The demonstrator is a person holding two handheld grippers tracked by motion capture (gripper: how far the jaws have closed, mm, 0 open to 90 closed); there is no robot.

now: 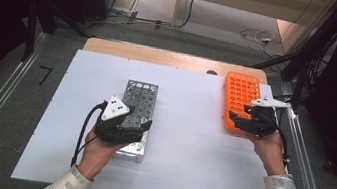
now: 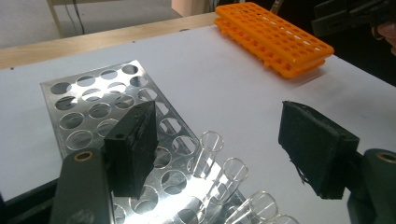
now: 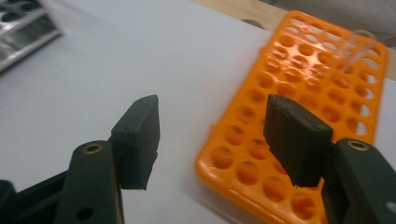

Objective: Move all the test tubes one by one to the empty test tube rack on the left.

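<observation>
left gripper (image 1: pixel 137 124) hovers over the near end of the metal rack (image 1: pixel 139 101), which lies left of the middle of the white table (image 1: pixel 184 142), its long side running from near edge to far edge. its jaws stand released, well apart, nothing pinched between them. in the left gripper view the gripper (image 2: pixel 224 149) looks down on the rack (image 2: pixel 93 107); clear tubes (image 2: pixel 208 151) stand tilted in the rack's near holes, just below and between the open jaws, touched by neither pad. how many tubes there are i cannot tell, the bottom edge cuts them off.

over on the right, the right gripper (image 1: pixel 234 118) sits at the near left corner of the orange rack (image 1: pixel 240 97), which lies along the table's right edge toward the far right corner. jaws released here too, a clear gap and nothing in it. in the right gripper view the gripper (image 3: pixel 210 140) has its left pad over bare table and its right pad over the orange rack's (image 3: pixel 299 93) near holes, so the rack's edge runs under the gap. one clear tube (image 3: pixel 355 44) stands blurred in a hole toward the far end of that rack. the metal rack (image 3: pixel 23 28) peeks in at the top left corner.

both hands rest low at the table's near side, sleeves at the near edge.
</observation>
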